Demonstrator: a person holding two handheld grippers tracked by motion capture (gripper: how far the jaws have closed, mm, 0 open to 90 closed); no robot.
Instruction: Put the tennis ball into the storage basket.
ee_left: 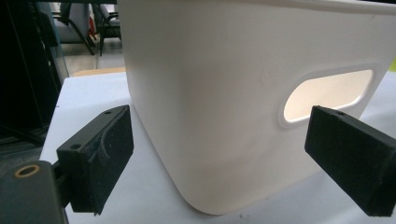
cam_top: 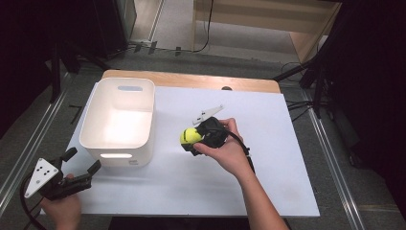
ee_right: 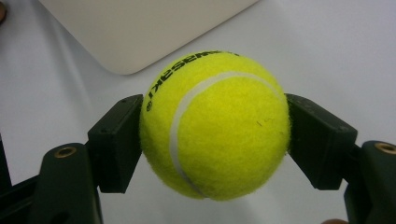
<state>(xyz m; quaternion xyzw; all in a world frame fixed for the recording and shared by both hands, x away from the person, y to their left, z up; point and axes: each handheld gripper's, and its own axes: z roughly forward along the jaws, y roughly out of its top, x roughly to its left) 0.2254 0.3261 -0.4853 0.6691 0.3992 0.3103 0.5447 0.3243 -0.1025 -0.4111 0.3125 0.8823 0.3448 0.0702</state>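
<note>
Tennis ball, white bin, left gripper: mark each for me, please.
tennis ball (ee_right: pixel 215 126): right gripper view, front felt beside the seam.
white bin (cam_top: pixel 91 125): high view, left rim.
left gripper (cam_top: pixel 82 162): high view, gap midway between its open fingertips.

My left tongs (cam_top: pixel 82 162) sit low at near left corner, jaws spread wide, nothing between them; both pads (ee_left: pixel 100 161) bare in the left gripper view. Left hand (cam_top: pixel 62 208) wraps the grip from below, grey plate on top, cable trailing off toward me. My right tongs (cam_top: pixel 191 140) are well ahead and to the right of the left ones, jaws pointing left, clamped on a ball (ee_right: pixel 215 123), one pad on each side. Right hand (cam_top: pixel 225 148) grips the body w/ fingers curled over it, forearm running back to near edge at a diagonal.
</note>
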